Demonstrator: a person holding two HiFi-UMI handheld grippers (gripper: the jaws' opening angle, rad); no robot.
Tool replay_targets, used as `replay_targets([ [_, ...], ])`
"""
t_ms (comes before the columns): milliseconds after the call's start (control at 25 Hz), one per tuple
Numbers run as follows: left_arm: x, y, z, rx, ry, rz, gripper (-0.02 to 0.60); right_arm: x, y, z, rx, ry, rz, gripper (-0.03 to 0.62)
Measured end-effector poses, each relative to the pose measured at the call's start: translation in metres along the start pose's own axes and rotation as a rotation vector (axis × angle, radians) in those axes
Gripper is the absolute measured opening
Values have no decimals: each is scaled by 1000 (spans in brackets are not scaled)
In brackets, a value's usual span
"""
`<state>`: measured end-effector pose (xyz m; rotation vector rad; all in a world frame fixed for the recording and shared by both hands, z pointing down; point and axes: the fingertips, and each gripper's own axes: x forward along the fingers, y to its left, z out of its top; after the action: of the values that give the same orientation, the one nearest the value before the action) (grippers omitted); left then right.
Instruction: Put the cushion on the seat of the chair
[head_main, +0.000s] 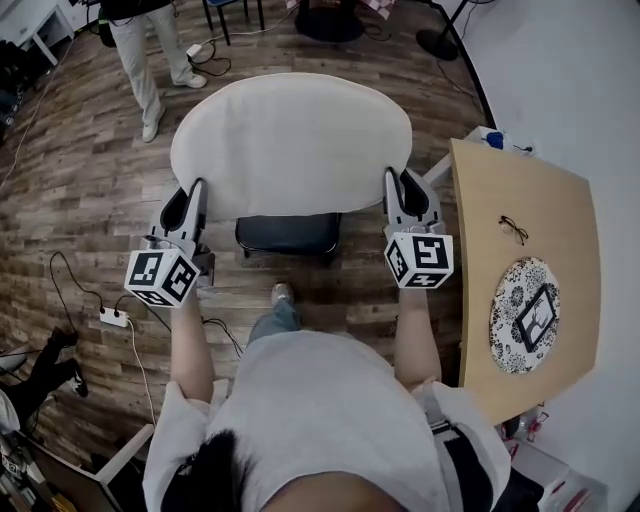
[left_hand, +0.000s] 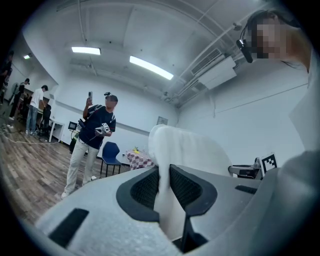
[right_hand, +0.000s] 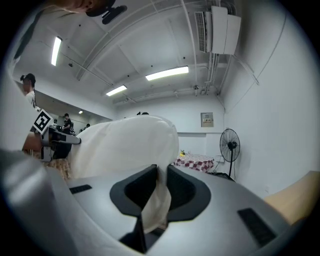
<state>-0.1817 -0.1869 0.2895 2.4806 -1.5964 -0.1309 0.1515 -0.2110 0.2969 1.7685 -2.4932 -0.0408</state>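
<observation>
One cushion (head_main: 290, 140), gripped by left claw (left_hand: 164, 172), right claw (right_hand: 160, 175); one chair (head_main: 288, 235) below.

1. The left gripper (head_main: 193, 195) and the right gripper (head_main: 396, 188) are gripping a pale oval cushion (head_main: 290, 145) - one at each side edge.
2. The cushion is hanging flat over the dark chair seat (head_main: 288, 235), hiding most of it.
3. A wooden table (head_main: 530, 180) is standing at the right, bearing glasses (head_main: 514, 230) and a round patterned mat (head_main: 508, 318).
4. A bystander (head_main: 150, 55) is standing on the plank floor (head_main: 70, 190) beyond the cushion.
</observation>
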Motion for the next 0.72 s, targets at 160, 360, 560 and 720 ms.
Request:
replay_targets([
  [160,25,27,-12,-28,39,-12,60,29,3,-15,15,40,-15,57],
  [360,50,58,-35,-59,98,-19,60,58,9,-43,42,110,-37,56],
  [560,68,84,-68,-107,172,-22,60,80,15,-78,74,192,-52,57],
  [720,76,101,-99,-139,242,-24,58,91,22,-112,78,273,-61,57],
])
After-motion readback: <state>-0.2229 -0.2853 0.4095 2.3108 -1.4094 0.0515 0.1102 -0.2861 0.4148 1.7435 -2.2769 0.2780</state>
